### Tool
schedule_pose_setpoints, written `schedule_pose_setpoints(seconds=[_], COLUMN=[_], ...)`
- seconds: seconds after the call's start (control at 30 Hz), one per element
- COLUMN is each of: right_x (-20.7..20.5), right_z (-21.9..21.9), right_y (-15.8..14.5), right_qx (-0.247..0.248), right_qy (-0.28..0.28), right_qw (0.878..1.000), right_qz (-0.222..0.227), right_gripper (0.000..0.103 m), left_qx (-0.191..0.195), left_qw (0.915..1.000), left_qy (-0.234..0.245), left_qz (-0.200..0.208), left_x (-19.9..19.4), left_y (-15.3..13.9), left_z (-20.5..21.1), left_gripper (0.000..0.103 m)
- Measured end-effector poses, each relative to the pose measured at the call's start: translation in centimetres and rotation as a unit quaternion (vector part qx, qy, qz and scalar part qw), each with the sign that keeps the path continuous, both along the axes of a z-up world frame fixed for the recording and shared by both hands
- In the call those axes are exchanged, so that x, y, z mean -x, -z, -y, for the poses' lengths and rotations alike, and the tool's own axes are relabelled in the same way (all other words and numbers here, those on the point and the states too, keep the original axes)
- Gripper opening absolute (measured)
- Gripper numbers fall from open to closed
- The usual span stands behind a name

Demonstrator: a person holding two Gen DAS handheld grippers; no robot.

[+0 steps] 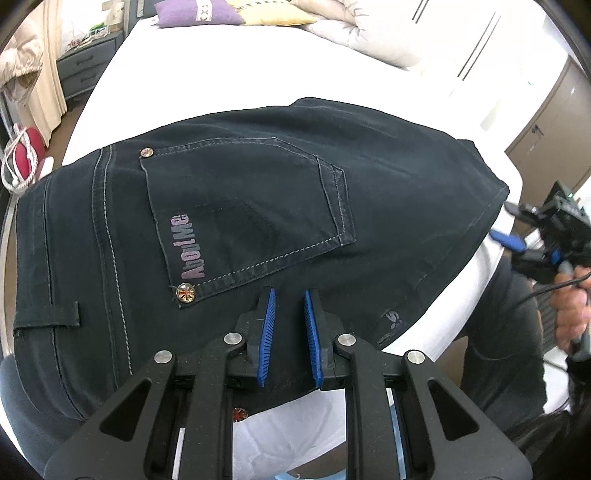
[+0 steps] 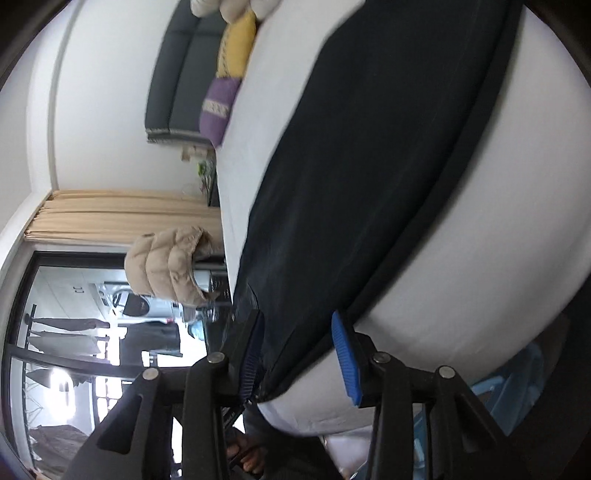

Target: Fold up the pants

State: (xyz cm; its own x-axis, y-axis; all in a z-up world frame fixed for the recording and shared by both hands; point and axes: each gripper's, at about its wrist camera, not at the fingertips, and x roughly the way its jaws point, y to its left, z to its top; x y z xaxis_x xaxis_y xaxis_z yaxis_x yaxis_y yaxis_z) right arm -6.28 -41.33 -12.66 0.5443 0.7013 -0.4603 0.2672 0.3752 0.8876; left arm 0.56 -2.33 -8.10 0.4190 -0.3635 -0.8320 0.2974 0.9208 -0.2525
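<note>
Dark navy jeans [image 1: 258,206] lie flat on a white bed [image 1: 229,74], back pocket with "About Me" print facing up. My left gripper [image 1: 290,295] hovers just above the jeans below the pocket, its blue pads a little apart and nothing between them. My right gripper [image 1: 506,225] shows at the right, at the jeans' edge. In the right wrist view the right gripper [image 2: 297,321] is open, its blue pads [image 2: 345,354] on either side of the jeans' edge [image 2: 314,295] at the bed's side. That view is rolled sideways.
Purple and yellow pillows [image 1: 199,13] and a pale quilt [image 1: 354,29] lie at the bed's head. A grey nightstand [image 1: 85,70] and beige curtain [image 1: 44,85] stand at the left. A wooden cabinet [image 1: 550,125] is at the right. A beige jacket [image 2: 166,266] hangs beyond the bed.
</note>
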Motion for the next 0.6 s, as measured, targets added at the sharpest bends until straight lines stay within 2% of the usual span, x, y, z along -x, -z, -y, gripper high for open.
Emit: schedule_pose_setpoints(seconds=[0.1, 0.43, 0.6], right_x=[-0.2, -2.2, -2.3], right_z=[-1.4, -3.6, -3.7], right_y=[0.8, 1.4, 1.2], right_qx=[-0.009, -0.023, -0.026], right_qy=[-0.009, -0.024, -0.034], right_qw=[1.000, 0.999, 0.999], right_qz=[-0.014, -0.015, -0.033], right_gripper=[0.059, 0.059, 0.059], left_qx=[0.003, 0.006, 0.007], left_qw=[1.0000, 1.0000, 1.0000], left_qy=[-0.003, -0.004, -0.002], left_qz=[0.002, 0.003, 0.000], left_x=[0.0, 0.2, 0.1], left_y=[0.0, 0.1, 0.0], left_z=[-0.3, -0.3, -0.3], left_gripper=[0.016, 0.016, 0.016])
